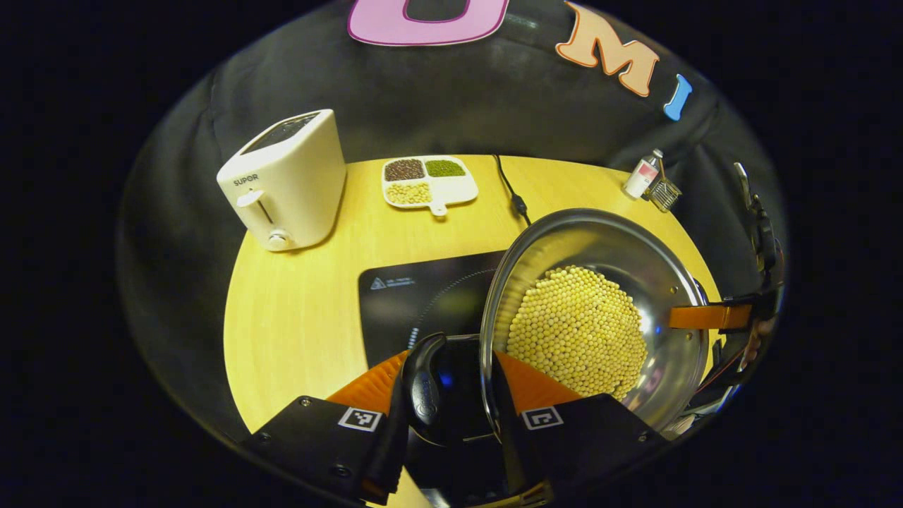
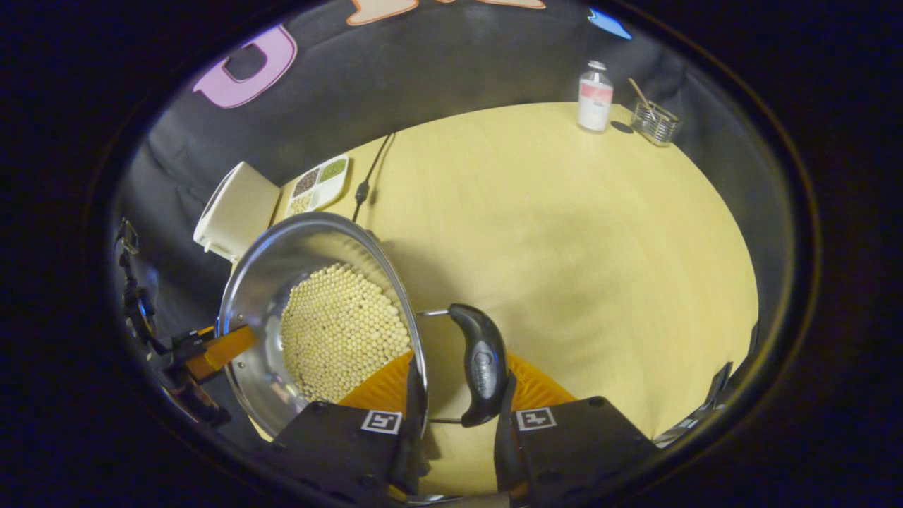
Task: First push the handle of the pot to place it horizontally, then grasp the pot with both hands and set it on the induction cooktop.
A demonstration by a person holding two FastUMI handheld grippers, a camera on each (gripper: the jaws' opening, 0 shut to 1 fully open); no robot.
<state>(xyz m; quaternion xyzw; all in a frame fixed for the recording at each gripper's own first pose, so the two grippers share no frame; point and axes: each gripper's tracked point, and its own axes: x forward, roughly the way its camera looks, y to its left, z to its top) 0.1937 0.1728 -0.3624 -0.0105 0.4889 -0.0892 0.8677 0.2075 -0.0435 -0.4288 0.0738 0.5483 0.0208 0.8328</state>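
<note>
A steel pot holding pale round beans hangs between both grippers, partly over the black induction cooktop on the yellow table. My left gripper is shut on the pot's near black side handle, with one finger inside the rim and one outside the handle. In the right gripper view, my right gripper is shut the same way on the opposite black handle of the pot. Each view also shows the other gripper's finger at the pot's far rim.
A white toaster stands at the back left, with a divided dish of grains and a black power cord beside it. A small bottle and a glass cup stand at the table's far right corner.
</note>
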